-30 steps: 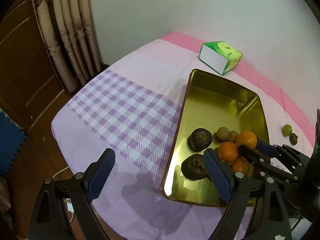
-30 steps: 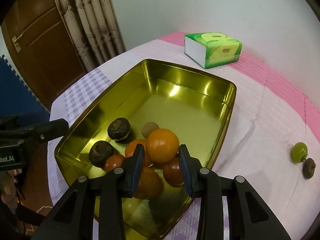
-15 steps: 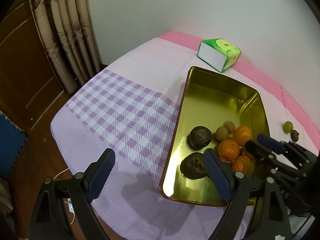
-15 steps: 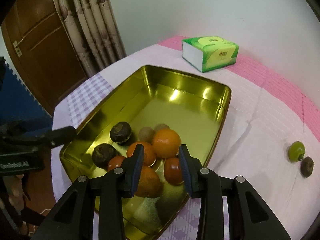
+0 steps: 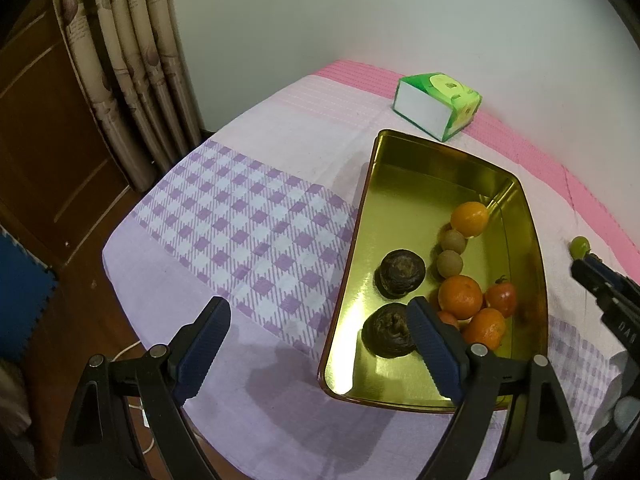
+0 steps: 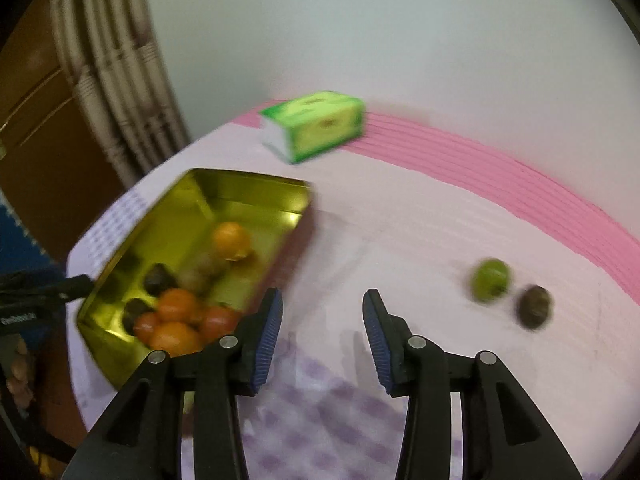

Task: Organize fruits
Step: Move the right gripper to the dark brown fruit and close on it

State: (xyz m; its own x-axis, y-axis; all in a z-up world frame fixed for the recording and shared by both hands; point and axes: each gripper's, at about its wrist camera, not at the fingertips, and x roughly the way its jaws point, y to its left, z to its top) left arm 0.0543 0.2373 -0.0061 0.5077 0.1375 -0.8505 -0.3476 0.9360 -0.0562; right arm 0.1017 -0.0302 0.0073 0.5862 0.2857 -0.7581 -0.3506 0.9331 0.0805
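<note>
Right claw (image 6: 322, 334), jaws just opening and empty, swings off the gold tray (image 6: 168, 216); the green fruit (image 6: 490, 280) lies ahead to its right on the surface, blurred, nearer than the wide-open left claw (image 5: 316, 344).

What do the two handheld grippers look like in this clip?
Both match. The left gripper and right gripper have angular black frames with triangular cut-outs, silver pivot screws, and dark blue ribbed pads on the fingers. White lettering marks the body, too small to read. No sleeves show.
</note>
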